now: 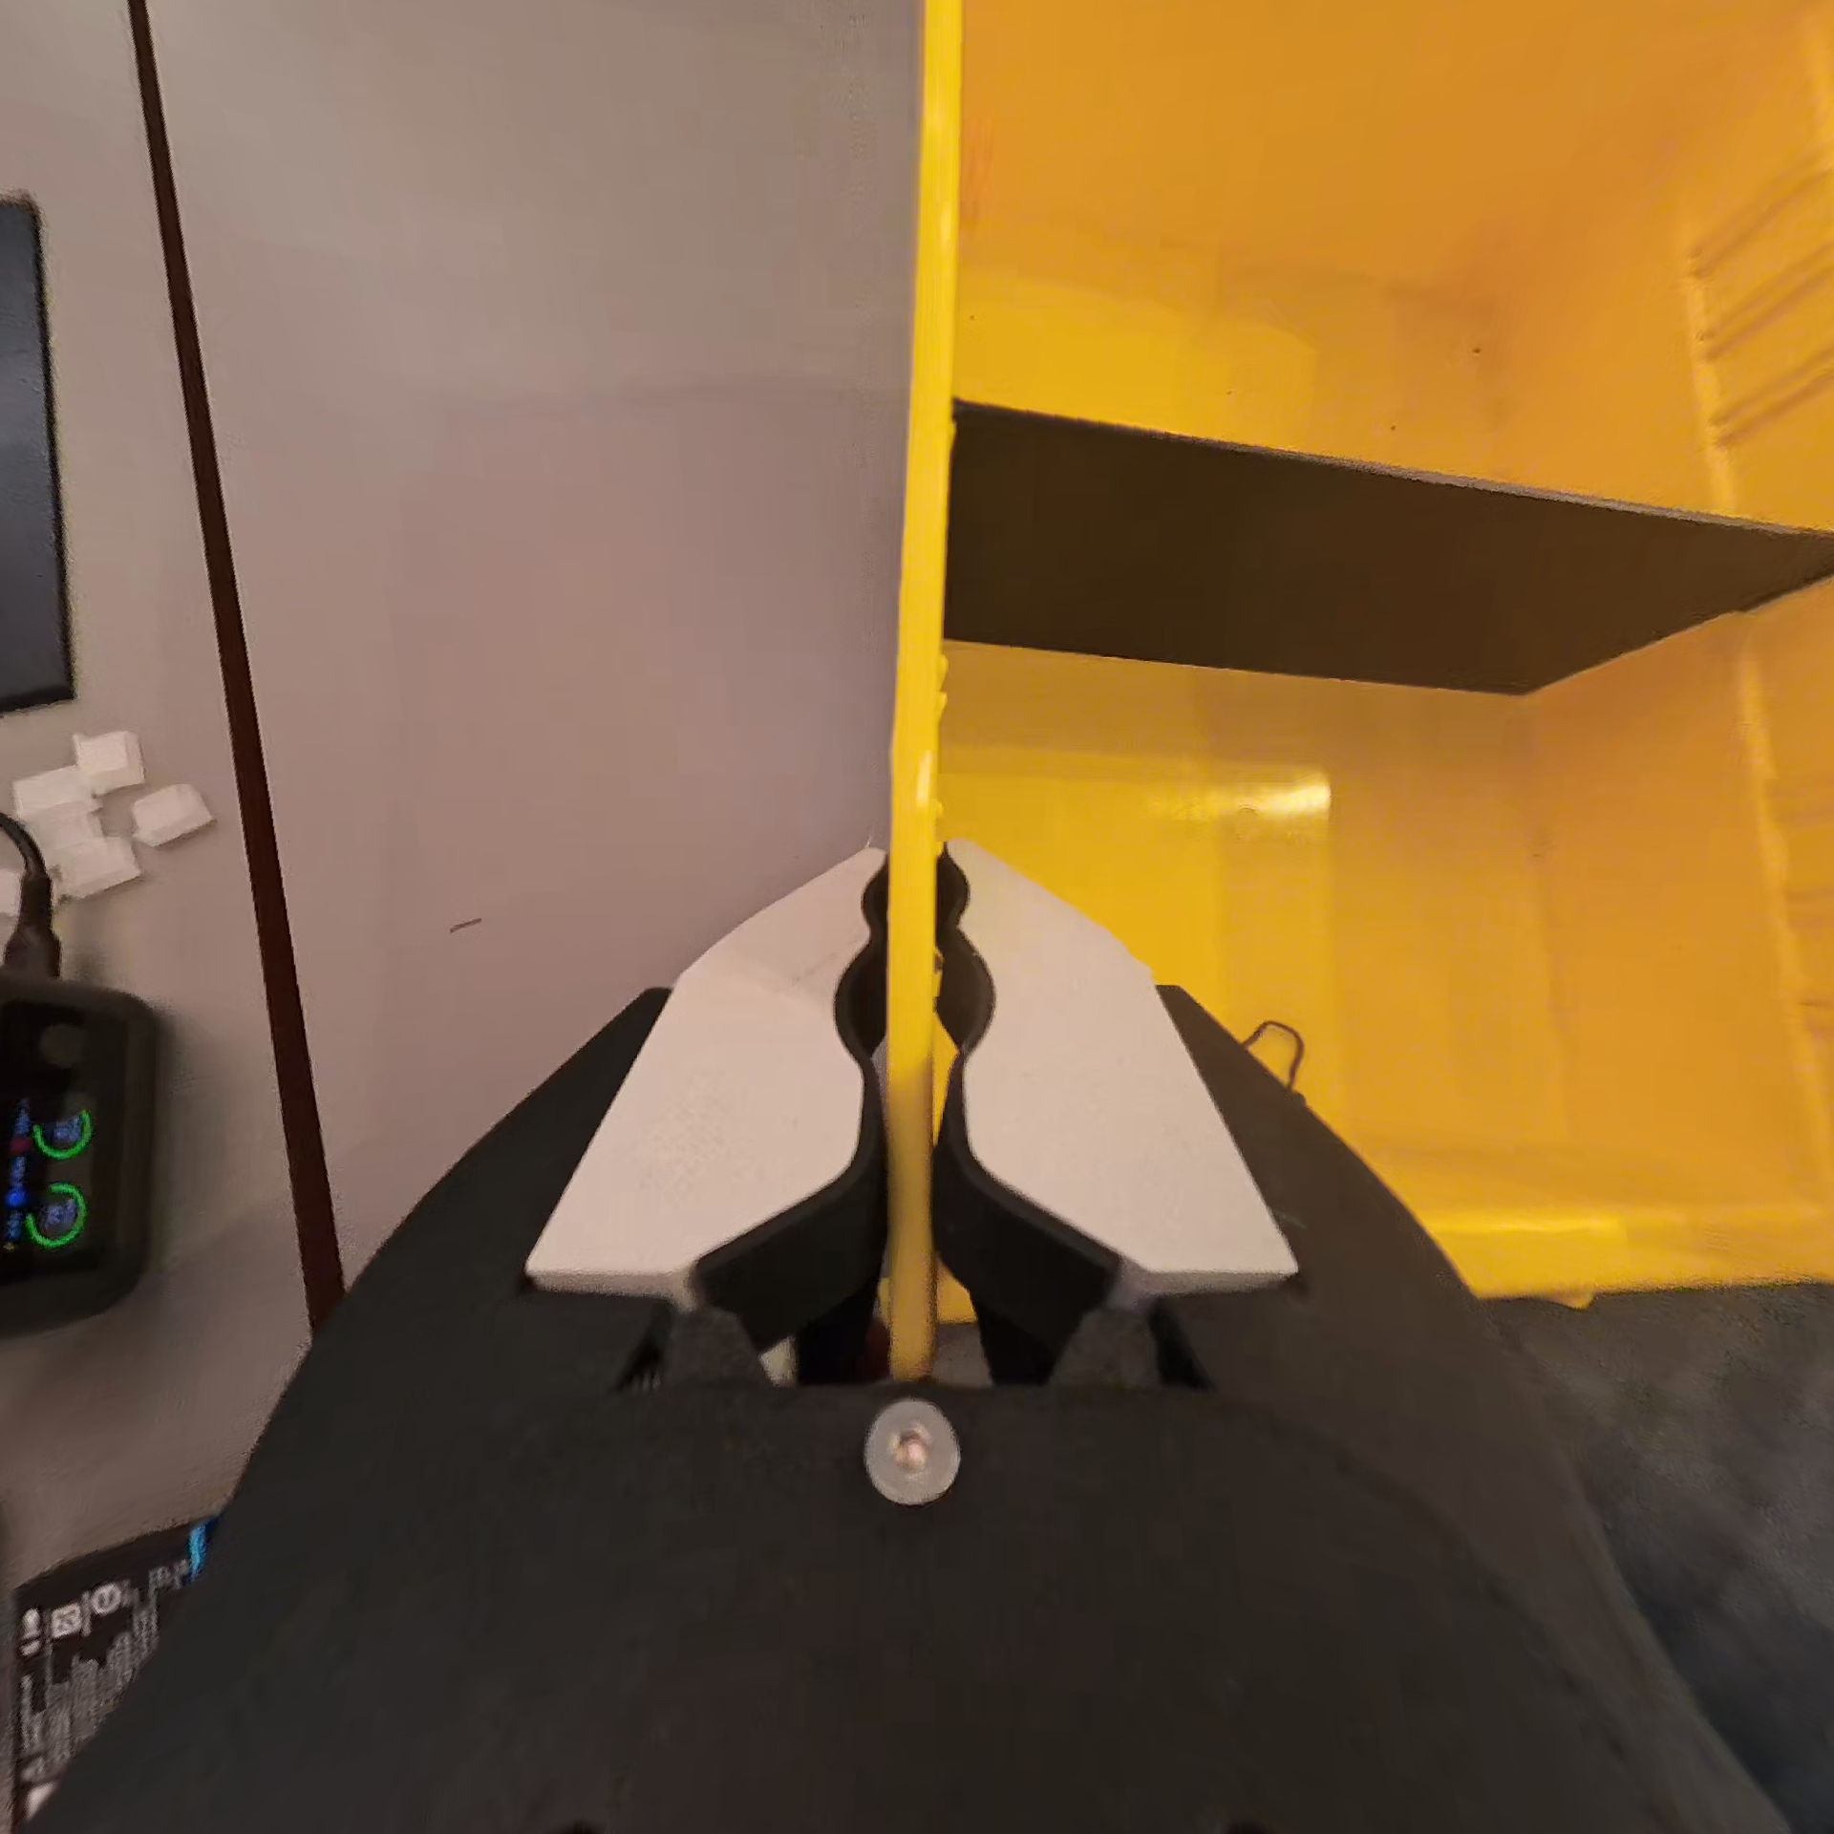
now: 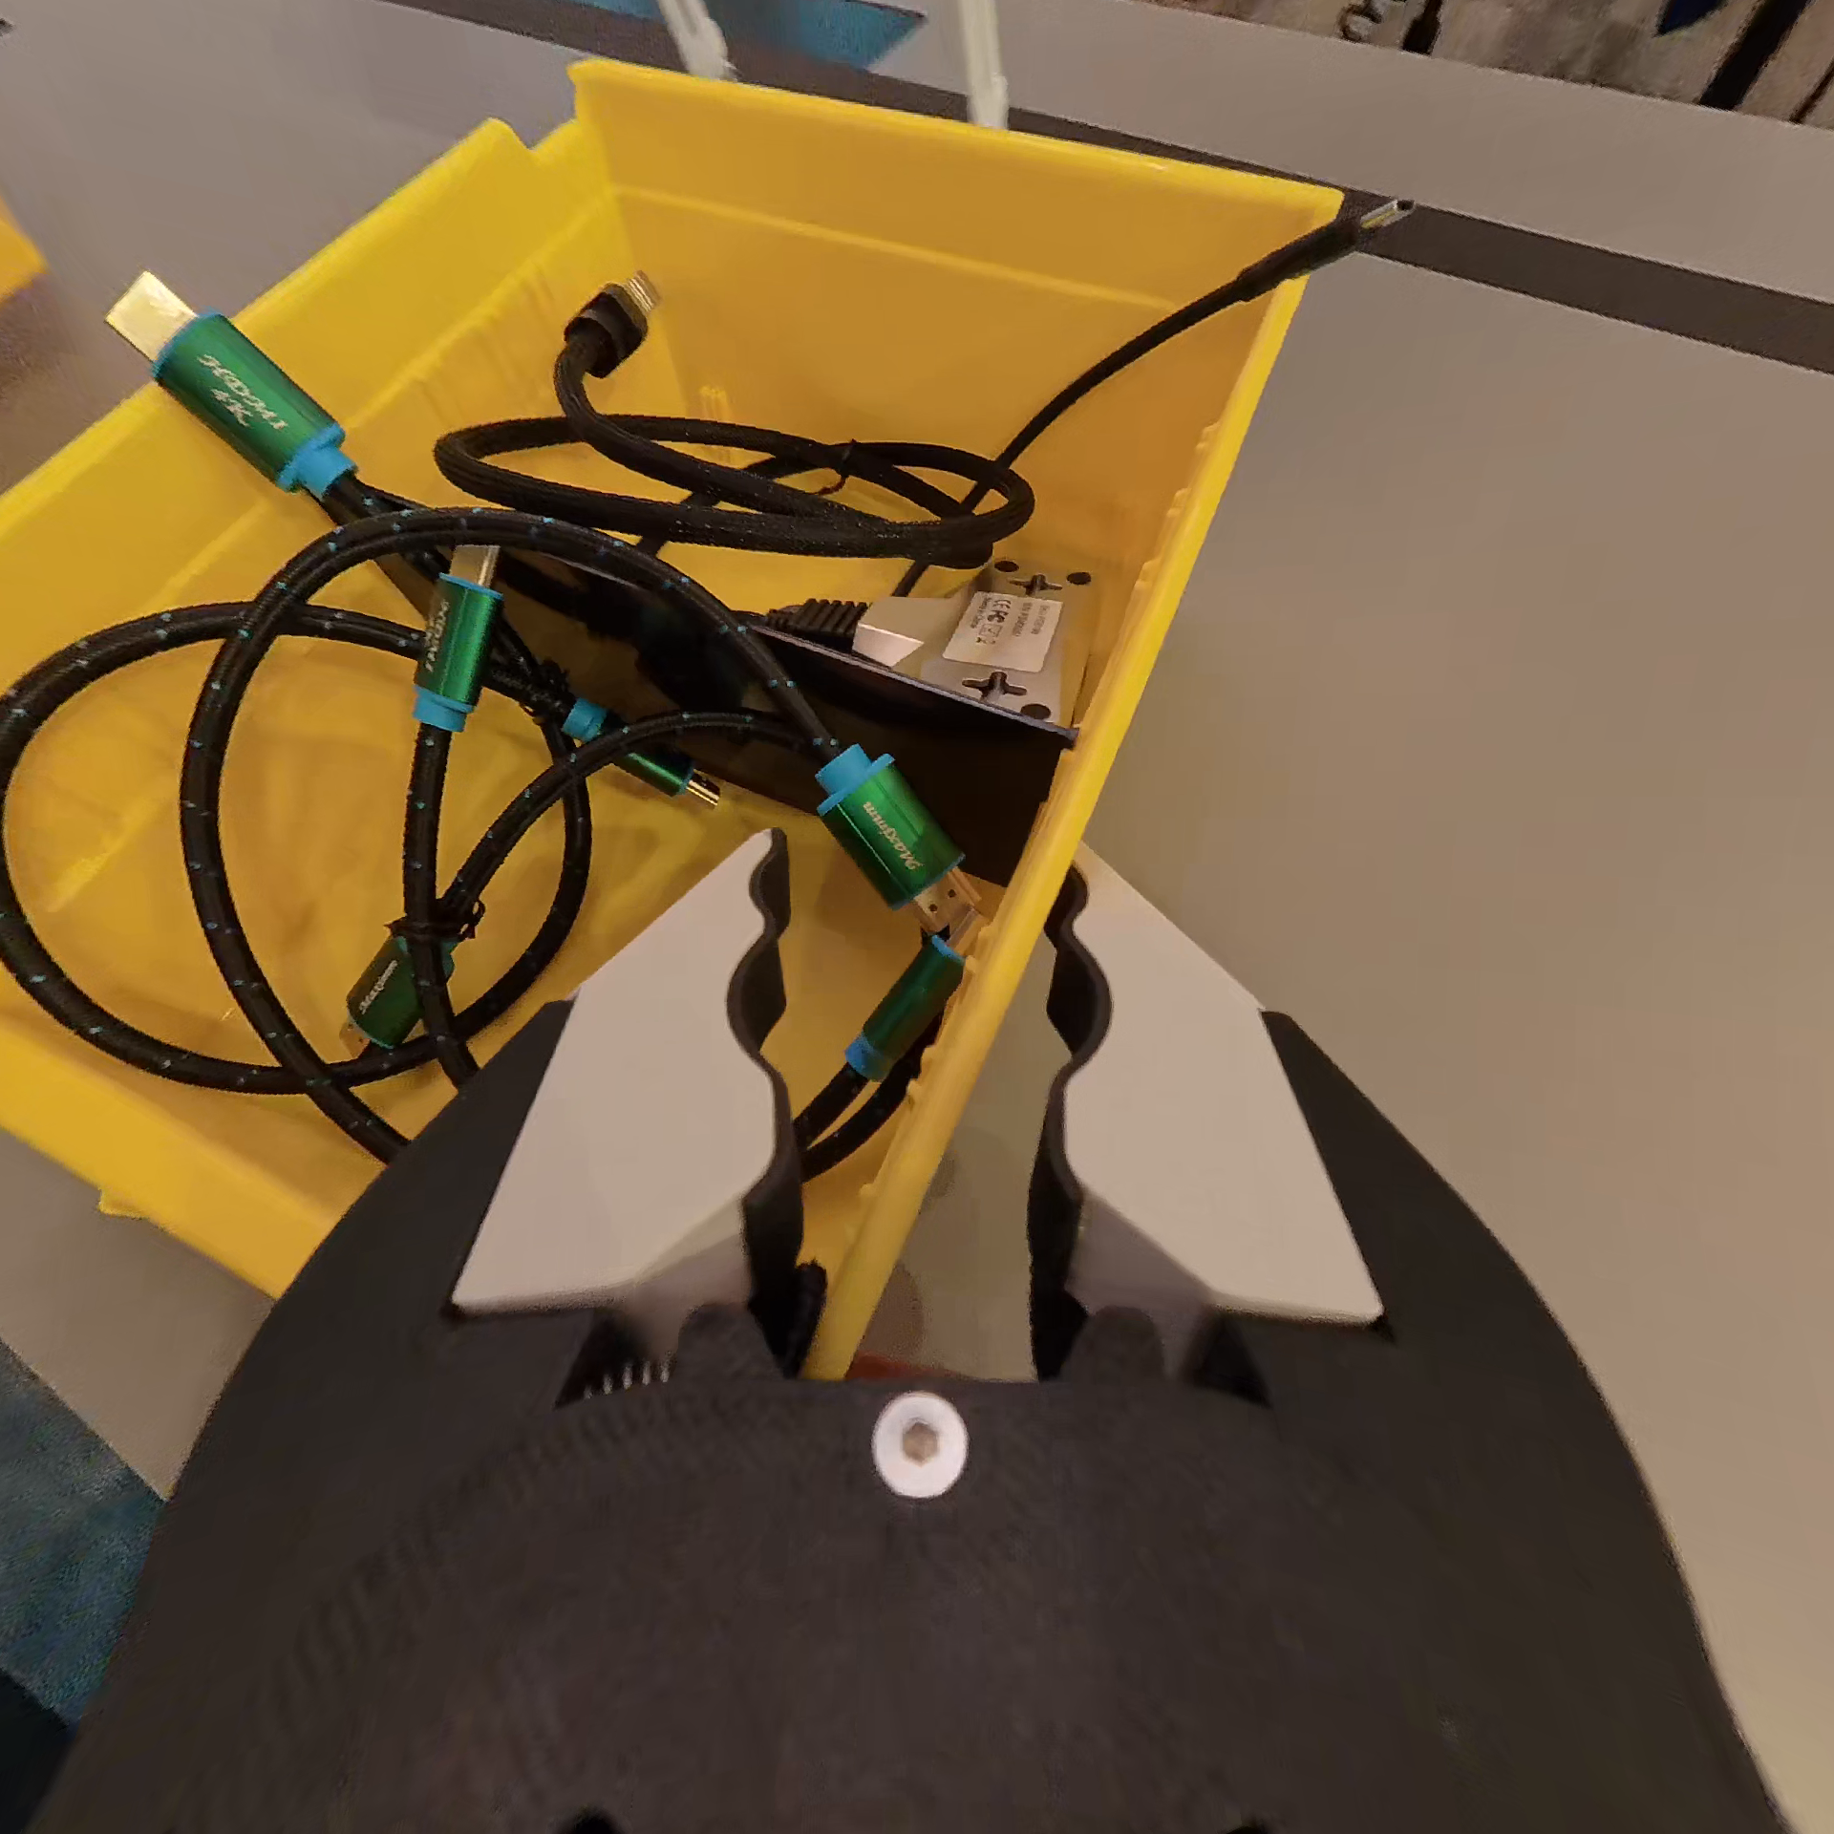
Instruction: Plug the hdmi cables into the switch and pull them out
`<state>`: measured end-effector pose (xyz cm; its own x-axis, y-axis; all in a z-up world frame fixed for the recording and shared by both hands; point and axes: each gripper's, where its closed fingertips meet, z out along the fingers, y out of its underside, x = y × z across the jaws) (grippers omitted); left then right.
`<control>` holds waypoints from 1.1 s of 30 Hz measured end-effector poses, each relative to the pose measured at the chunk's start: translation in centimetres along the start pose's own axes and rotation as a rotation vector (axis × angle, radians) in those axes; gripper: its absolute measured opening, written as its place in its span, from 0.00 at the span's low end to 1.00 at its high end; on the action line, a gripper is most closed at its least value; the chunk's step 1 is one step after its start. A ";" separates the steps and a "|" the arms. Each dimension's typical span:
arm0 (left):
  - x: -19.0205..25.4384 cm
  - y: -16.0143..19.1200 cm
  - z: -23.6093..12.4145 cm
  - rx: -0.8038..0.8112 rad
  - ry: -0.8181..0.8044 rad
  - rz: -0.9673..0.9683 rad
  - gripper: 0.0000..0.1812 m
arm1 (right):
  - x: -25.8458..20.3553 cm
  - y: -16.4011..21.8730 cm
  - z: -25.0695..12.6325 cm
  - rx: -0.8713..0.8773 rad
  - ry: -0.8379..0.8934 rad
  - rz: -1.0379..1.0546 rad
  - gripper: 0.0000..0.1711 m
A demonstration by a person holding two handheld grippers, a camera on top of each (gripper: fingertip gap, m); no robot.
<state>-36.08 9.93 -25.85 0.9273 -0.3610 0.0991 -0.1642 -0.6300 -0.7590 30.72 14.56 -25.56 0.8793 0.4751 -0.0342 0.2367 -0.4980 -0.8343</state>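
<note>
In the left wrist view my left gripper [image 1: 911,863] is shut on the thin upright wall [image 1: 928,496] of a yellow bin, with both pads against it. A black divider [image 1: 1340,556] crosses the bin inside. In the right wrist view my right gripper [image 2: 923,858] is open and straddles the right wall [image 2: 1141,744] of a yellow bin, without pressing on it. Inside lie black braided HDMI cables [image 2: 298,794] with green connectors [image 2: 888,839], one of them between my fingers. The silver and black switch [image 2: 1002,635] lies by the right wall.
A thin black cable [image 2: 1241,288] hangs over the bin's far right corner. In the left wrist view a black device with a lit display [image 1: 60,1141], small white pieces [image 1: 89,814] and a dark cord [image 1: 228,645] lie on the grey table left of the bin. Tip to tip, the grippers are about 65 cm apart.
</note>
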 end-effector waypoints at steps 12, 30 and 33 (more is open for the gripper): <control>0.7 -3.8 -5.5 0.259 -0.038 -0.084 0.02 | -15.2 -4.7 7.5 0.136 -0.170 -0.050 0.39; 0.6 -7.0 -14.0 0.441 -0.171 -0.139 0.02 | -37.2 -10.3 13.6 0.184 -0.614 0.091 0.85; 2.1 -8.4 -14.6 0.473 -0.157 -0.120 0.02 | -38.9 -10.9 13.5 0.198 -0.680 0.095 0.86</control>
<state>-37.64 4.39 -9.90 0.9755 -0.1748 0.1336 0.0835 -0.2680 -0.9598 -11.63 11.34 -22.54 0.4248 0.8153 -0.3936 0.0355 -0.4494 -0.8926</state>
